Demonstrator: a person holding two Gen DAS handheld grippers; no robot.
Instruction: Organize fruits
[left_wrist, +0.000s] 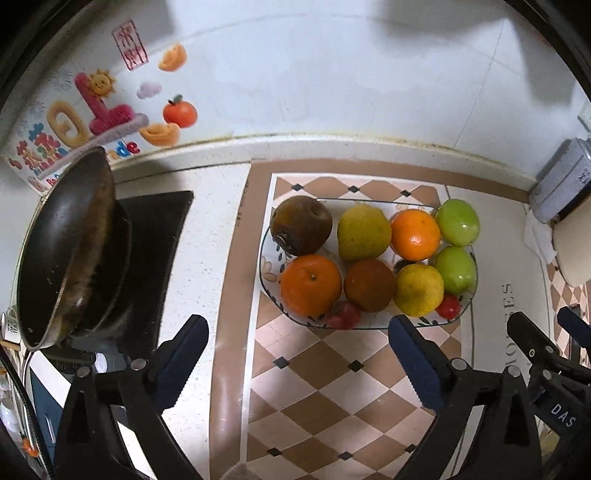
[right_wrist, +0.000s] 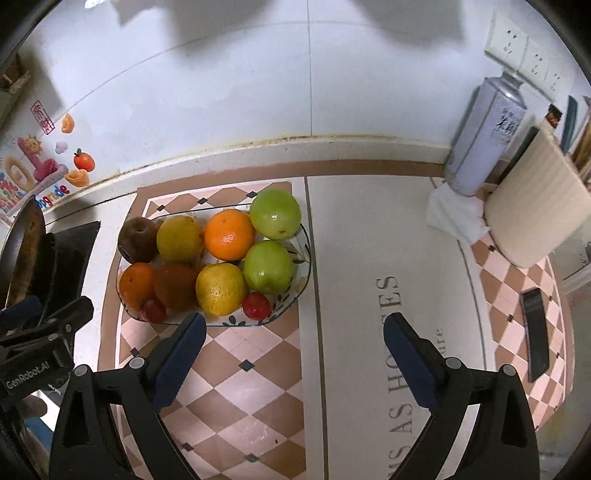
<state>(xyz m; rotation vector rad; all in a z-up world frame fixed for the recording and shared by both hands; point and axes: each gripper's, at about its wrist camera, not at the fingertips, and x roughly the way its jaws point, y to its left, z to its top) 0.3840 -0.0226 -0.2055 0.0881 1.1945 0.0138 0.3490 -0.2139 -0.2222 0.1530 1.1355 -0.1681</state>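
A patterned oval plate (left_wrist: 266, 263) (right_wrist: 300, 274) on a checkered mat holds several fruits: two oranges (left_wrist: 311, 284) (right_wrist: 229, 234), two yellow fruits (left_wrist: 364, 232) (right_wrist: 221, 288), two green apples (left_wrist: 458, 222) (right_wrist: 275, 213), a dark brown fruit (left_wrist: 301, 225) (right_wrist: 138, 238), a brownish fruit (left_wrist: 369, 284) and two small red fruits (left_wrist: 448, 306) (right_wrist: 256, 305). My left gripper (left_wrist: 297, 341) is open and empty, just in front of the plate. My right gripper (right_wrist: 295, 336) is open and empty, in front of the plate's right end; it also shows in the left wrist view (left_wrist: 546, 332).
A dark wok (left_wrist: 62, 254) sits on a black stove (left_wrist: 151, 236) at the left. A grey-blue canister (right_wrist: 480, 140), white tissue (right_wrist: 456, 216) and a cream board (right_wrist: 535, 206) stand at the back right. A black phone (right_wrist: 535, 334) lies on the mat at the right.
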